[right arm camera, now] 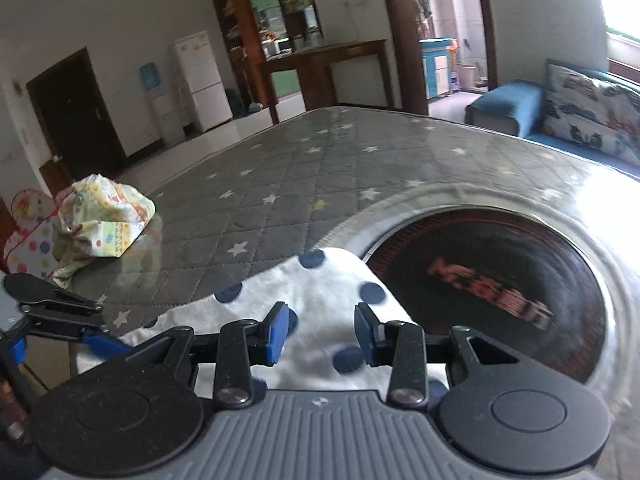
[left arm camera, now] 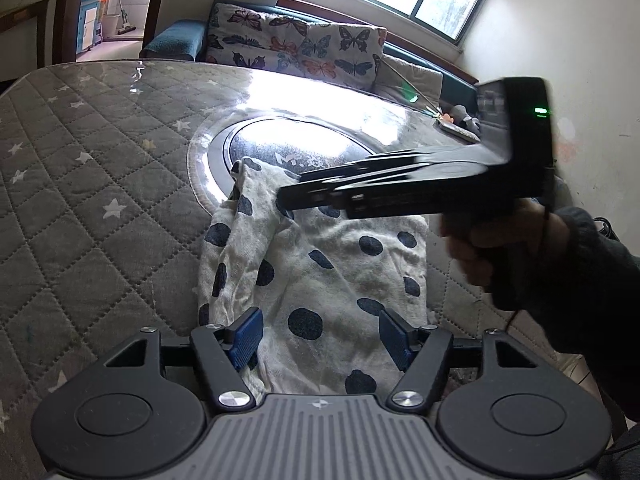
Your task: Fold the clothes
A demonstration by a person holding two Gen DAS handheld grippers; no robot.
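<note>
**Presently: spotted garment on quilted table, both grippers above it**

Item: white garment with dark dots (left arm camera: 320,272), lying rumpled on the glass-topped quilted table (left arm camera: 100,184), its far end reaching the round inset hotplate (right arm camera: 488,288). One long edge is rolled up into a ridge.

Risk: the glass is slick; a one-sided pull would likely drag the whole cloth rather than crease it. The rolled edge may get trapped inside a fold.

Left gripper (left arm camera: 320,334): jaws wide apart, holding nothing, over the near end.

Right gripper (right arm camera: 320,332): jaws apart, empty, over the cloth; contact cannot be told.

Also: a second, patterned garment (right arm camera: 104,224) bunched well apart.
</note>
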